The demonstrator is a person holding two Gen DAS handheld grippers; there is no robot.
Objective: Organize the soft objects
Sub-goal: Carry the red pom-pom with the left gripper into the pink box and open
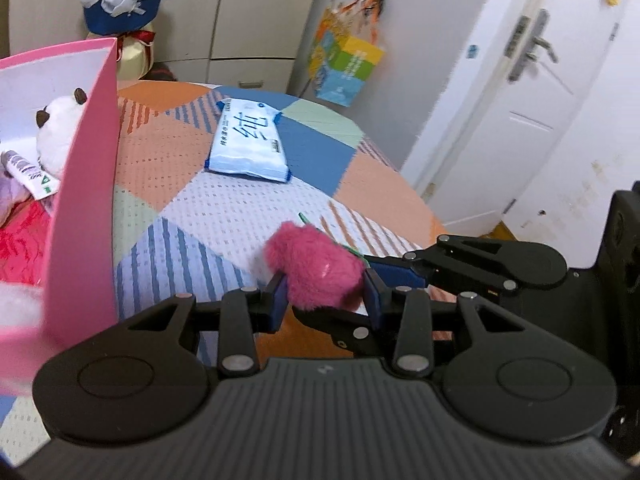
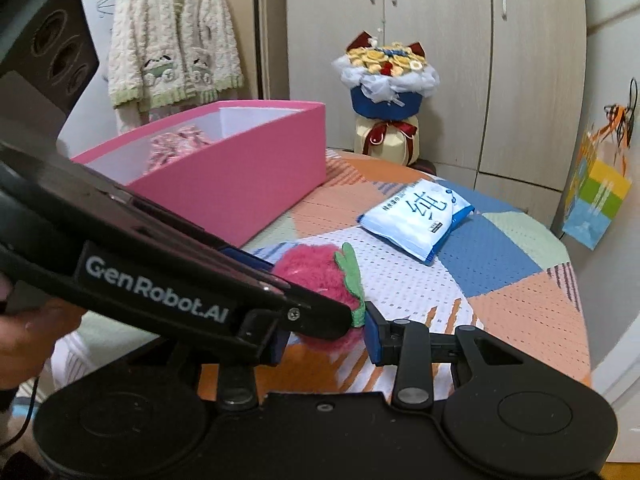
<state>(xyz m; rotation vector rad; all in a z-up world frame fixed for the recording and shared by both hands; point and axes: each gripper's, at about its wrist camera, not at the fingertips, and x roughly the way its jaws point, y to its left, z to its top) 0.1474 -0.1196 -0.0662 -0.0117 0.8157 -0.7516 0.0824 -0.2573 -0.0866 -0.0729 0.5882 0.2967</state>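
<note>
A fuzzy pink plush strawberry (image 1: pixel 320 268) with a green leaf top (image 2: pixel 348 272) hangs just above the patchwork cloth (image 1: pixel 168 152). My left gripper (image 1: pixel 326 296) is shut on it, blue pads pressing both sides. My right gripper (image 2: pixel 328 340) is shut on the same toy from the right; in the left wrist view it (image 1: pixel 384 268) reaches in at the leaf end. The left gripper (image 2: pixel 320 312) crosses in front of the toy in the right wrist view. To the left stands the pink box (image 2: pixel 240 184), holding a panda plush (image 1: pixel 60 132) and other soft things.
A pale blue wipes pack (image 1: pixel 248 140) lies further along the cloth. A paper flower bouquet (image 2: pixel 386 76) stands by the wardrobe behind. A colourful gift bag (image 1: pixel 344 68) hangs on the wall, a white door (image 1: pixel 540 100) is to the right, and a cardigan (image 2: pixel 172 40) hangs behind the box.
</note>
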